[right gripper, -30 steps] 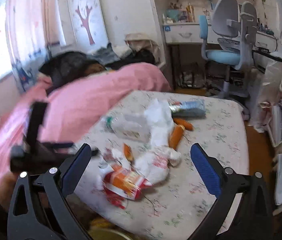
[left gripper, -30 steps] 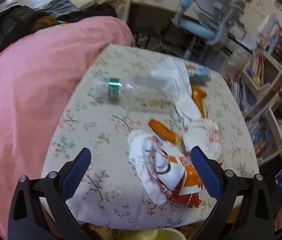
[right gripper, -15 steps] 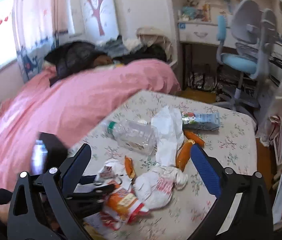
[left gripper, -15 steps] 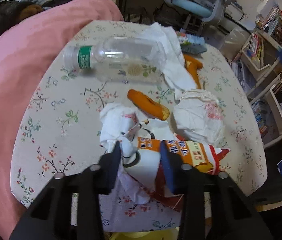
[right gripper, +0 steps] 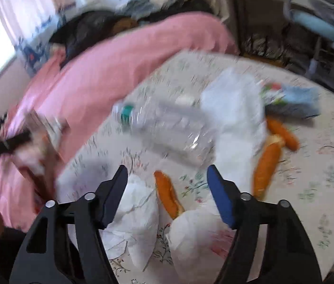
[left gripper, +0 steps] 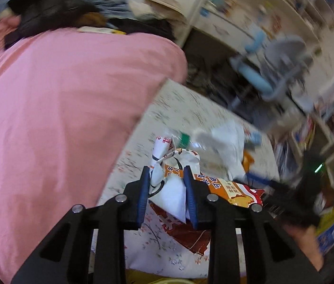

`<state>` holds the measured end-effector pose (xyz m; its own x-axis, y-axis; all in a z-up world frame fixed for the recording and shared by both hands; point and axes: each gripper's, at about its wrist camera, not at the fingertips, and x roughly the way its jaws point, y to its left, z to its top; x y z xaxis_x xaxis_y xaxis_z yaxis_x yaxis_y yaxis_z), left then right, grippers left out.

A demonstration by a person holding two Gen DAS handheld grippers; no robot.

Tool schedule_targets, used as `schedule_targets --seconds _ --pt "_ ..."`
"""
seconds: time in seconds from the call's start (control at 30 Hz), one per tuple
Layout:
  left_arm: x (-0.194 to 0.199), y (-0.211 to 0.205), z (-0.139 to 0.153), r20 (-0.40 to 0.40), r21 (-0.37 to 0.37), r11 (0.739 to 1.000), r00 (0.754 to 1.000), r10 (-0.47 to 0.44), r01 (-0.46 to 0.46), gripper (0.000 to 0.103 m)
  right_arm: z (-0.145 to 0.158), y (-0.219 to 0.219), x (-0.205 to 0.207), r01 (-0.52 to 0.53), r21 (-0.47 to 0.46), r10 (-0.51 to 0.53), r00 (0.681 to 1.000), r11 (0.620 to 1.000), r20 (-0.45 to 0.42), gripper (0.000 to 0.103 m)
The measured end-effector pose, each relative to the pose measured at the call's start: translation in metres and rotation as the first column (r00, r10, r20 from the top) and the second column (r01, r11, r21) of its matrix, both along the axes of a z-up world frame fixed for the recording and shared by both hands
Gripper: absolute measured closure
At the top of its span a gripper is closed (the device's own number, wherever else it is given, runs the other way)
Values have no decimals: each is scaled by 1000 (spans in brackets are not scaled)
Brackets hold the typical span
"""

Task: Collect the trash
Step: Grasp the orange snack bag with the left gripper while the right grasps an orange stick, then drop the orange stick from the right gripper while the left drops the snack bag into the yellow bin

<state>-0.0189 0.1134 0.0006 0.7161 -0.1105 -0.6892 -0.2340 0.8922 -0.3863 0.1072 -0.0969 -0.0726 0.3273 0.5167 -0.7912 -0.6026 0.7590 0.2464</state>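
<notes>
My left gripper [left gripper: 166,169] has its jaws closing on an orange, white and red snack wrapper [left gripper: 223,187], and the pads press it. The wrapper hangs above the floral table [left gripper: 178,108]. In the right wrist view my right gripper [right gripper: 167,169] hovers low over the table [right gripper: 321,165], jaws closing but still wide, touching nothing. Between and below its fingers lie an orange peel piece [right gripper: 168,196] and a crumpled white paper [right gripper: 133,215]. Beyond them lie a clear plastic bottle [right gripper: 167,127] and a white tissue [right gripper: 235,108].
More orange peel [right gripper: 265,168], a white wad [right gripper: 195,232] and a blue pack [right gripper: 292,97] lie on the table. Pink bedding [right gripper: 119,71] borders it on the left. A blue chair [left gripper: 257,78] and shelves stand behind. A yellow rim [left gripper: 148,278] shows under the near edge.
The left gripper shut on the snack wrapper and lifted it up and leftward off the table. The right gripper came down close over the table and its jaws narrowed.
</notes>
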Motion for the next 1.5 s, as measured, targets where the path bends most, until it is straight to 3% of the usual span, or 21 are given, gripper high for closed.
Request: schedule_targets --seconds 0.17,0.23,0.3,0.43,0.73,1.07,1.2,1.3,1.47,1.5 --pt "-3 -7 2 11 3 1000 1000 -18 18 74 -39 21 1 -31 -127 26 999 991 -40 56" --pt "-3 -12 1 10 8 999 999 -36 36 74 -40 23 -3 -33 -155 34 999 987 1 65" --pt "0 -10 1 11 5 999 999 -41 41 74 -39 23 -4 -39 -166 42 999 985 15 87" --pt "2 -9 3 10 -2 999 999 -32 32 74 -32 20 -10 -36 -151 44 998 988 48 88" --pt "-1 -9 4 28 31 999 999 -20 19 74 37 -6 -52 -45 110 34 995 993 97 88" --pt "-8 -20 -1 16 77 996 999 -42 40 74 64 -52 -85 -1 272 -23 996 962 85 88" --pt "-15 -22 0 23 84 995 998 -60 58 74 61 -51 -122 -52 252 40 998 966 54 88" --pt "-21 -23 1 24 89 994 997 -71 69 74 39 -37 -159 -119 186 121 993 975 0 88" --pt "-36 -31 -2 13 100 990 995 -101 99 74 -24 -10 -233 -272 8 269 945 962 -187 87" --pt "-38 -34 -3 7 104 989 994 -107 105 74 -36 -6 -247 -306 -41 289 930 951 -225 82"
